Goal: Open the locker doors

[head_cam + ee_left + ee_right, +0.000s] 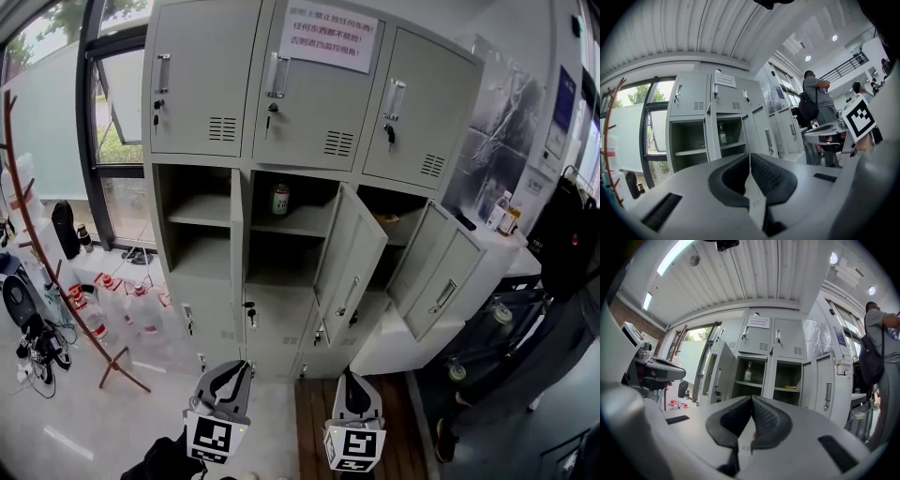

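Grey steel locker cabinet point(300, 309), three columns wide, stands against the wall ahead. It is well apart from both grippers and nothing touches it.

Doors, counted:
- top row: three shut grey doors point(202, 75); the middle one carries one white paper notice with red print point(328, 39).
- middle row: three compartments open. The left open door point(236, 244) shows edge-on, the centre open door point(352, 248) swings out toward the right, and the right open door point(450, 281) swings furthest out.
- below: the lower doors point(211, 314) look shut; the open ones partly cover them, so no full count.

Left gripper point(230, 375), grey with a marker cube, is low in the head view and points level at the cabinet. In the left gripper view its black ribbed pads point(766, 176) meet at the tips with nothing between them.

Right gripper point(352, 380), same build, sits beside it. Its pads point(766, 420) are pressed together and empty, in line with the open centre compartment.

Contents: one green glass bottle point(279, 199) upright on the centre shelf, and one flat yellow item point(386, 217) on the right shelf.
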`<state>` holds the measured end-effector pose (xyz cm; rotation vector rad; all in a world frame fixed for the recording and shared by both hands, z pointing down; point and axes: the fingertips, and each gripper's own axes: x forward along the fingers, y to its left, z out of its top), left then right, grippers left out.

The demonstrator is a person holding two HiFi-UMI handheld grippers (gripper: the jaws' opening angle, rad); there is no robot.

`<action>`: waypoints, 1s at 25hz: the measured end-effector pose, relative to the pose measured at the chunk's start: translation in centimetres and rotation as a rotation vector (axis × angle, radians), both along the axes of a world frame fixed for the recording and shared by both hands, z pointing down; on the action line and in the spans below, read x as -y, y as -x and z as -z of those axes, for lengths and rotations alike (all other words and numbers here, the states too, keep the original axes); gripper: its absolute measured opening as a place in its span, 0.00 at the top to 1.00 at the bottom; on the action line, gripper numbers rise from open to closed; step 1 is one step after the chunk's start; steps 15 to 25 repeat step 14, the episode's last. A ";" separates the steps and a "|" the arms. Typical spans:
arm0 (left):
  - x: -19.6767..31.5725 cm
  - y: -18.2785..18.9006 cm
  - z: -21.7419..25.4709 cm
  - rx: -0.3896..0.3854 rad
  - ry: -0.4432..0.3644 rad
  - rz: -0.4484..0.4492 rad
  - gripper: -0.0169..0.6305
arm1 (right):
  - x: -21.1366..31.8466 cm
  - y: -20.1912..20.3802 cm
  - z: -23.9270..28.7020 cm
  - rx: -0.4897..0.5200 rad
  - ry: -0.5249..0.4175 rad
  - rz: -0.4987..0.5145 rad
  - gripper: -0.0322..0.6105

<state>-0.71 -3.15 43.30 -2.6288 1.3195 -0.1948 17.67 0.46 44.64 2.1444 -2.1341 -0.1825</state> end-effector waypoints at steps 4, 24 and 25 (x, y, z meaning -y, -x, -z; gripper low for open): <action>-0.1 -0.1 -0.1 0.002 0.003 0.005 0.93 | 0.0 0.1 -0.3 0.002 0.005 0.013 0.93; -0.4 -0.1 -0.2 0.005 0.007 0.015 0.93 | 0.1 0.2 -0.5 -0.002 0.012 0.030 0.93; -0.4 -0.1 -0.2 0.005 0.007 0.015 0.93 | 0.1 0.2 -0.5 -0.002 0.012 0.030 0.93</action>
